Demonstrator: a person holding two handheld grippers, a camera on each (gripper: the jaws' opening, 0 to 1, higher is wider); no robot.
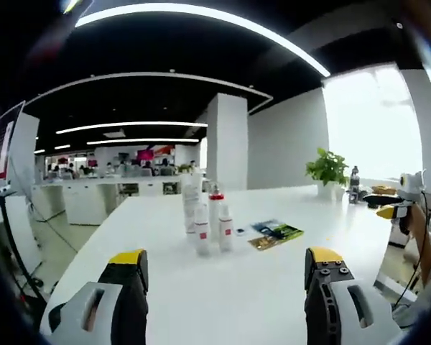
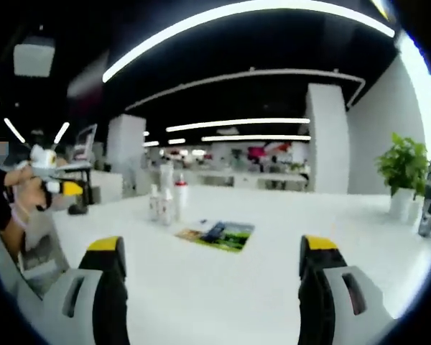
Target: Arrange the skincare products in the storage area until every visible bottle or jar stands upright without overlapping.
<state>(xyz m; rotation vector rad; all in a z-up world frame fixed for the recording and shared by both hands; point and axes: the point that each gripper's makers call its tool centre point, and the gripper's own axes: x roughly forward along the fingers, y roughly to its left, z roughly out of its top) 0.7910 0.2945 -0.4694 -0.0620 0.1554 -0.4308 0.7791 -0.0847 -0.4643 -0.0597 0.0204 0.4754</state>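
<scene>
In the left gripper view, the left gripper [image 1: 226,269] was held above a large white table [image 1: 273,287], and its two yellow-tipped jaws stood wide apart with nothing between them. A group of white bottles [image 1: 207,215] stood upright near the middle of the table, well ahead of the jaws. One of them, the red-capped bottle [image 1: 215,208], was taller than the two small ones in front of it. The bottles were very close together, and I could not tell if they touched each other. Just to the right of them a colourful leaflet [image 1: 274,233] lay flat on the table. A potted plant [image 1: 327,172] stood at the far right edge of the table, with a dark bottle [image 1: 354,184] beside it. At the right border of this view the right gripper [image 1: 396,207] came in, but whether it was open could not be judged from here.

In the right gripper view, the right gripper [image 2: 210,269] was also open wide and held nothing. The same bottles [image 2: 165,198] stood upright far ahead, to the left of the centre, and the leaflet [image 2: 217,235] lay nearer to the jaws, on their right. The plant [image 2: 404,172] was at the right side. At the left border a person's hand [image 2: 30,194] held the left gripper [image 2: 61,185] over the table edge.
</scene>
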